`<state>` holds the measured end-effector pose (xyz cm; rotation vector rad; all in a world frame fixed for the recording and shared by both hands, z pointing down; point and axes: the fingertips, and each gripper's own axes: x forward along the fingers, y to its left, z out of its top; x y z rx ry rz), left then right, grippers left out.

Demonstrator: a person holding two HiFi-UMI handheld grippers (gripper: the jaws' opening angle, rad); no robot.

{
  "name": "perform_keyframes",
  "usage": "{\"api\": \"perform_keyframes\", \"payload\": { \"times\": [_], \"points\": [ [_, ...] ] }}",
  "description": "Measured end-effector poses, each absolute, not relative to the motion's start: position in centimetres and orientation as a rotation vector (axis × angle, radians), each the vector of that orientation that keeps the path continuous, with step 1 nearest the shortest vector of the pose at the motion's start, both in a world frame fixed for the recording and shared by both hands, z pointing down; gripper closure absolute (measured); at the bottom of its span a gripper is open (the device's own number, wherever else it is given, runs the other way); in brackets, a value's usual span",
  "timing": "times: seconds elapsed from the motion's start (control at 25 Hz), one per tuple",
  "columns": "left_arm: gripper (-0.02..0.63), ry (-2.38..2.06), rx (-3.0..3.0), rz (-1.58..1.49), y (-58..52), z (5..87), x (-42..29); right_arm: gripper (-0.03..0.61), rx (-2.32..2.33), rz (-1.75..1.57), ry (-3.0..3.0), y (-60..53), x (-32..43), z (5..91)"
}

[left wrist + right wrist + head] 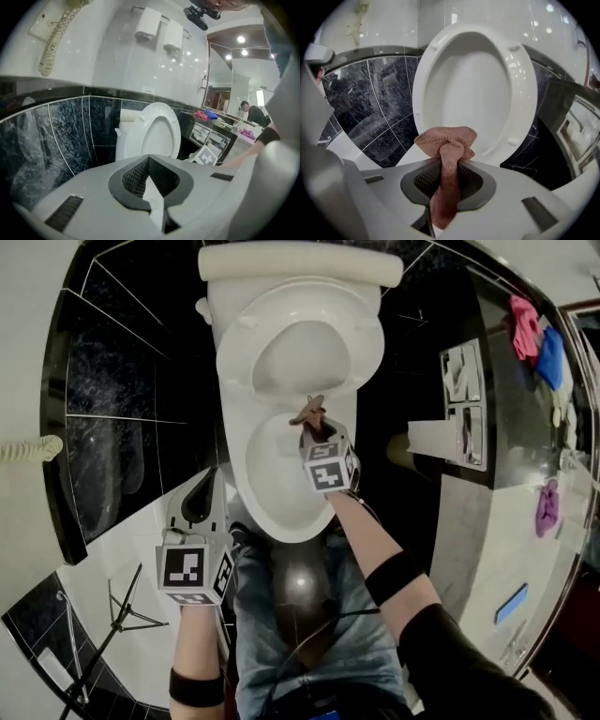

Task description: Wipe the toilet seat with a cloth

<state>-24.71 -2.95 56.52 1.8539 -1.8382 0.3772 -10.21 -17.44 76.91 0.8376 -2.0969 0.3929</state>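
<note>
The white toilet stands straight ahead, its seat and lid tipped up against the tank. My right gripper hovers over the bowl's middle, shut on a brownish-pink cloth. In the right gripper view the cloth bunches out past the jaws in front of the raised seat. My left gripper is to the left of the bowl's front, above the floor. Its jaws are shut with nothing in them, and it faces the toilet from the side.
Dark marble tiles flank the toilet. On the right is a counter with coloured cloths. Two toilet rolls and a coiled phone cord hang on the wall. A black stand is on the floor at lower left.
</note>
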Motion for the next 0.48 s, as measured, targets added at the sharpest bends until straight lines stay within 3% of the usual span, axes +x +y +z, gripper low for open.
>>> {"api": "perform_keyframes", "payload": {
  "times": [0.48],
  "points": [
    [0.612,-1.839,1.869,0.366,-3.6,47.6,-23.4,0.474,0.977,0.267,-2.274,-22.1,-8.8,56.3]
  ]
}}
